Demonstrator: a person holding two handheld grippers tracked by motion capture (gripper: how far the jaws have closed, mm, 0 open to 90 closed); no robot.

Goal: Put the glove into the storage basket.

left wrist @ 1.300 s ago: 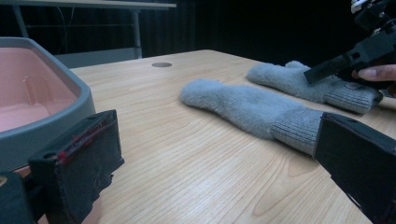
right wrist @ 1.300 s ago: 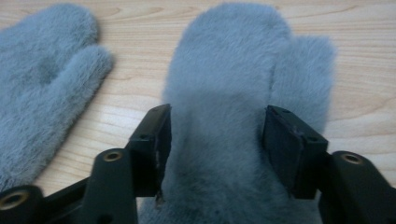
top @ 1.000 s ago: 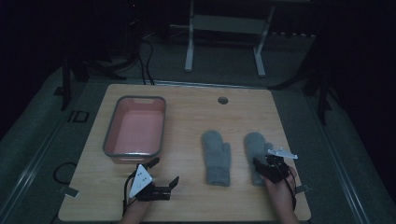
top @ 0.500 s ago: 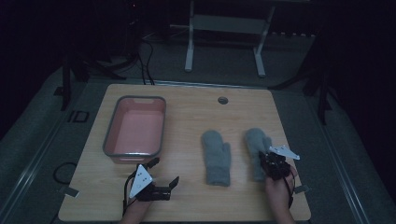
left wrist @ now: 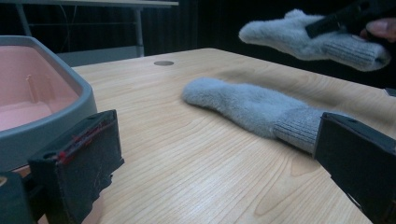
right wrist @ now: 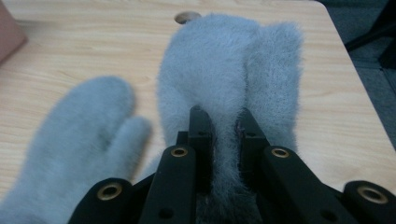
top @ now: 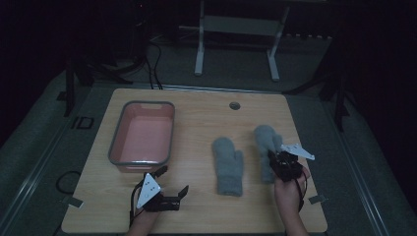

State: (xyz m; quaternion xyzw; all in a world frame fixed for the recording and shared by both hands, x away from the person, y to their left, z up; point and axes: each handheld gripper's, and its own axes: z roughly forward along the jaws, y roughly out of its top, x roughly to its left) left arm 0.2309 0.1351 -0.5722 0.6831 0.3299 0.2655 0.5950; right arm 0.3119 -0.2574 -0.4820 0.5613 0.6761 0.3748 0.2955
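Stretching under both claws is a pale wooden tabletop [top: 196, 113] with a small round grommet hole [top: 234, 105] far ahead of them, set in a dark room where a white metal stand [top: 236, 44] and loose cables [top: 152, 64] sit on the grey floor [top: 44, 137] beyond the far edge. Compared with a second ago, the right claw [top: 275, 158] has lifted the right mitten [top: 265, 142] it grips: the left gripper view shows that mitten [left wrist: 308, 39] now hanging clear above the wood, where earlier it lay flat, and the claw has drifted a little outward. The right claw is clenched on the mitten's fluffy grey body, a ridge of the fabric pinched between its jaws [right wrist: 224, 126]. The left mitten [top: 228, 164] lies flat on the tabletop just to the inner side of the right claw, unmoved. The left claw [top: 173, 181] stays released, jaws spread wide and holding nothing, resting low near the front edge in the person's left hand [top: 142, 223]. Just ahead of the left claw and slightly outward sits a grey-rimmed tub [top: 117, 142] with a pink interior, empty, in the same place as before; its grey wall rises close beside the left claw's jaw in the left gripper view.
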